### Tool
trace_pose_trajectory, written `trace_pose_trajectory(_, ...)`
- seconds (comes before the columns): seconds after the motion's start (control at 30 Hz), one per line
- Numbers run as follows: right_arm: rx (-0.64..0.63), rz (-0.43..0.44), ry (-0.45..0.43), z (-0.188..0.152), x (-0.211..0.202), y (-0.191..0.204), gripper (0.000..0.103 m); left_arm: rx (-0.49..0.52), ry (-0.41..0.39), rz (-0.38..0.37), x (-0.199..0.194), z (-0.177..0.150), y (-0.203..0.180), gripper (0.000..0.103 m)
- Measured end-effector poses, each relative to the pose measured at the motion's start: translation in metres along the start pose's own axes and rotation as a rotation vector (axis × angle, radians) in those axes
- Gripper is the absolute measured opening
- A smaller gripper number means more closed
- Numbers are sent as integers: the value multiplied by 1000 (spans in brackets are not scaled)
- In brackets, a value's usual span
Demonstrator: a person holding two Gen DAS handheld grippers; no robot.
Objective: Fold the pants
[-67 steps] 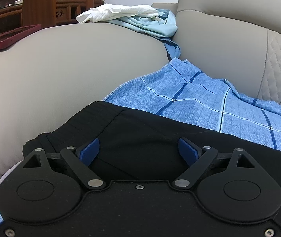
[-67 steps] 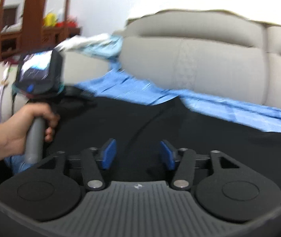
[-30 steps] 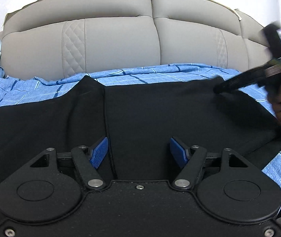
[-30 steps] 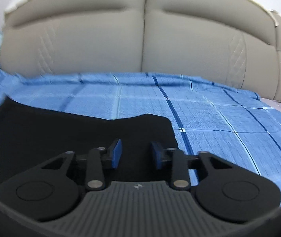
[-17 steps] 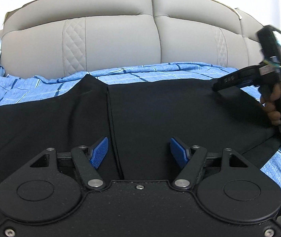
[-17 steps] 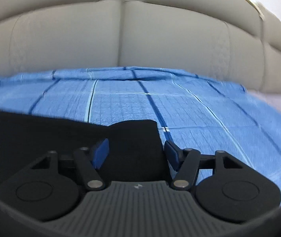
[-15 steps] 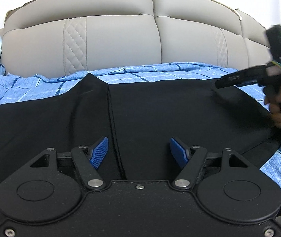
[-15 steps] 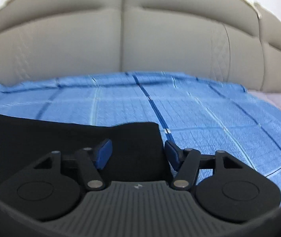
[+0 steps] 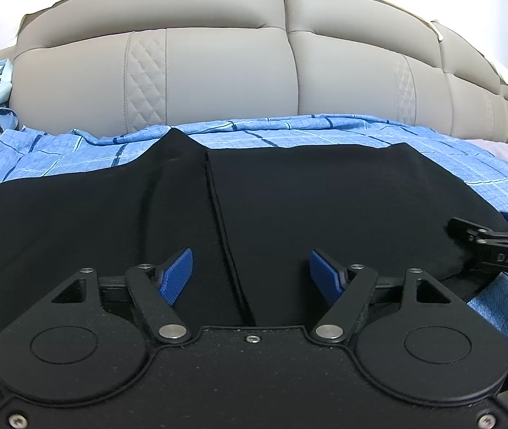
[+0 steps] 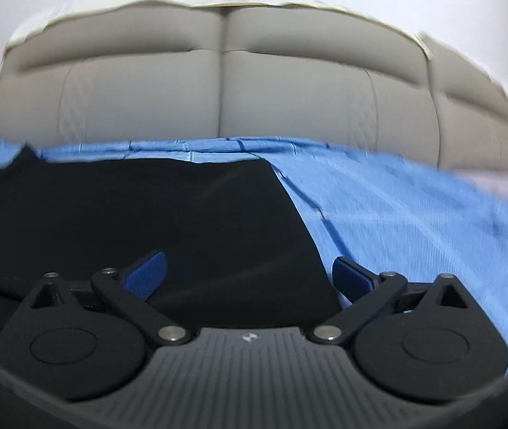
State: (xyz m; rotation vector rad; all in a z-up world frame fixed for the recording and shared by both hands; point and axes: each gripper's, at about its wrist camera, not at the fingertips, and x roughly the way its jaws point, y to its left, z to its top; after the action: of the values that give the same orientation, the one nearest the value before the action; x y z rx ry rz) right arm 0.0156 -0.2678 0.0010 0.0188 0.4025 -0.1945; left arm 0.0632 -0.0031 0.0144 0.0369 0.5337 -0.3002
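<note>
The black pants (image 9: 289, 207) are lying flat on the blue checked blanket (image 9: 325, 132) over the sofa seat, just ahead of both tongs. A folded-over edge is running away from the left gripper (image 9: 250, 271) between its pads, so one fold is judged to be already laid.

A second ago the hem corner was being pinched by the right gripper (image 10: 246, 275); that corner is now released and is lying flat on the blanket. The jaws are opening to their widest, with fabric below and between the pads but not being pressed. The right-hand picture is blurred, and the tool is being carried to a nearer, lower place at the right edge of the garment than half a second ago. A fresh grasp for the next fold is judged to be in preparation.

The left gripper is being held still, pitched downward over the middle of the pants, jaws opening slightly and gripping nothing. The grey sofa back (image 9: 236, 71) is standing beyond.
</note>
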Motion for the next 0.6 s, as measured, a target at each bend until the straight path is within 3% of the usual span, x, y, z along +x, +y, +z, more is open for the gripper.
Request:
trace_pose_trajectory(0.3, -25, -54, 37, 13, -18, 13, 103, -40, -8, 22, -9, 6, 15, 79)
trace_pose_trajectory(0.47, -75, 29, -65, 26, -40, 50, 103, -160, -97, 110, -39, 18, 60, 94)
trace_pose_trajectory(0.6, -81, 138, -98, 32, -40, 94, 103, -288, -132, 236, -60, 11, 109, 97)
